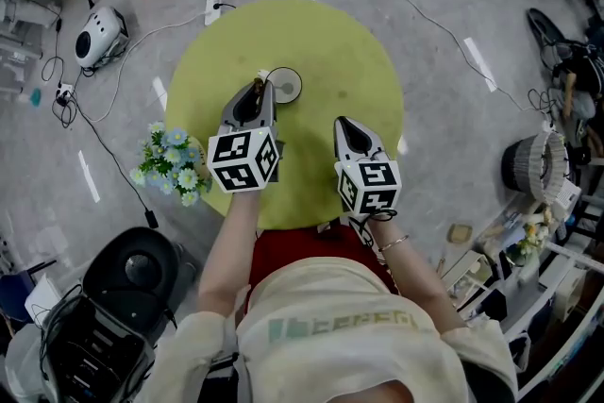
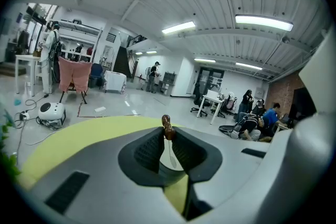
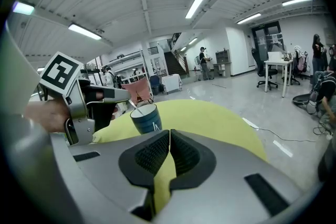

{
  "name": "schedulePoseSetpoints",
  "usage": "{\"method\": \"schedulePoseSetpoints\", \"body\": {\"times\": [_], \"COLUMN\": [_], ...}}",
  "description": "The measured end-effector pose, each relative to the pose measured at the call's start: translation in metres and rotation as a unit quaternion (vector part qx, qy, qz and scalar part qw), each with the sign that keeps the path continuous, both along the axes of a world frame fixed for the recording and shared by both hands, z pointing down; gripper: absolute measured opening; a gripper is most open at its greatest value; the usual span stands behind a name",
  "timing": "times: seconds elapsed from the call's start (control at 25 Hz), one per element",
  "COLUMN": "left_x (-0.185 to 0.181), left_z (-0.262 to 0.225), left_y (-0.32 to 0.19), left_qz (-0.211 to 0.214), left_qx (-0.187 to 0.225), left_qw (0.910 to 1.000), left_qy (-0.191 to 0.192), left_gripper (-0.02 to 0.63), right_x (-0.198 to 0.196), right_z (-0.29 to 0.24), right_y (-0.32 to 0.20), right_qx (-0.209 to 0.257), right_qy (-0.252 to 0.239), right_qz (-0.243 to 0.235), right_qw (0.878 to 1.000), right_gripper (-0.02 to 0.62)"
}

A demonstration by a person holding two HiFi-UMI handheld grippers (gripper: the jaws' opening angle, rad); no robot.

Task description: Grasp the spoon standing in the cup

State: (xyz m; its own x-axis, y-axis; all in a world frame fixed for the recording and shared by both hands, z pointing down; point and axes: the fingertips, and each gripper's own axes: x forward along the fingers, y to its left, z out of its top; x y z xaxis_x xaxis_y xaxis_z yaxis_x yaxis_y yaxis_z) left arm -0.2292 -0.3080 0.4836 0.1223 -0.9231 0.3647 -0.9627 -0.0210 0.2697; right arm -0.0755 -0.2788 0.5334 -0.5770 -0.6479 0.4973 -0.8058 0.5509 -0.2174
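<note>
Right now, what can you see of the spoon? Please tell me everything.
The spoon has a slim, pale, metal-looking stem and a brown knobbed handle end. It stands tilted in the dark blue cup on the yellow-green table. The left gripper is shut on the brown end; the bowl sits inside the cup.

The right gripper (image 3: 169,136) has its jaws pressed flat together with nothing between them, only the yellow-green table (image 3: 226,123) showing beyond. Just past the tips and a little left stands the dark blue cup (image 3: 148,120), upright, toward the table's left edge as seen here; a spoon (image 3: 134,106) leans out of it to the left. The left gripper (image 3: 125,95) juts in from the left, its tips right at the top of the spoon's handle; whether they pinch it can't be read from this side. A hand (image 3: 44,113) holds it, marker cube (image 3: 59,74) on top; people stand far off on the grey floor (image 3: 236,94).
</note>
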Motion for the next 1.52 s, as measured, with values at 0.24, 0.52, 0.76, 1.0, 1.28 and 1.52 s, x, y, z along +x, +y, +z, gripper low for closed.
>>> {"method": "schedulePoseSetpoints", "body": {"times": [0.24, 0.52, 0.76, 1.0, 1.28, 1.52], "left_x": [0.003, 0.010, 0.014, 0.024, 0.026, 0.027], "left_z": [-0.014, -0.037, -0.050, -0.059, -0.068, -0.075], "left_y": [0.011, 0.024, 0.037, 0.051, 0.061, 0.075], "left_qz": [-0.006, -0.013, -0.017, -0.024, -0.033, -0.039], "left_qx": [0.020, 0.044, 0.058, 0.067, 0.076, 0.083], "left_qw": [0.9998, 0.9989, 0.9980, 0.9972, 0.9961, 0.9954], "left_qy": [-0.007, -0.010, -0.017, -0.025, -0.028, -0.031], "left_gripper": [0.058, 0.058, 0.058, 0.058, 0.058, 0.058], "right_x": [0.006, 0.017, 0.024, 0.038, 0.045, 0.047], "right_z": [-0.007, -0.020, -0.026, -0.031, -0.035, -0.041], "right_y": [0.010, 0.020, 0.031, 0.042, 0.049, 0.061], "right_qx": [0.009, 0.020, 0.028, 0.034, 0.040, 0.045], "right_qy": [-0.003, -0.007, -0.010, -0.011, -0.012, -0.014], "right_qz": [0.001, 0.001, 0.000, 0.002, 0.002, 0.000], "right_qw": [1.000, 1.000, 1.000, 0.999, 0.999, 0.999], "right_gripper": [0.037, 0.037, 0.037, 0.037, 0.037, 0.037]}}
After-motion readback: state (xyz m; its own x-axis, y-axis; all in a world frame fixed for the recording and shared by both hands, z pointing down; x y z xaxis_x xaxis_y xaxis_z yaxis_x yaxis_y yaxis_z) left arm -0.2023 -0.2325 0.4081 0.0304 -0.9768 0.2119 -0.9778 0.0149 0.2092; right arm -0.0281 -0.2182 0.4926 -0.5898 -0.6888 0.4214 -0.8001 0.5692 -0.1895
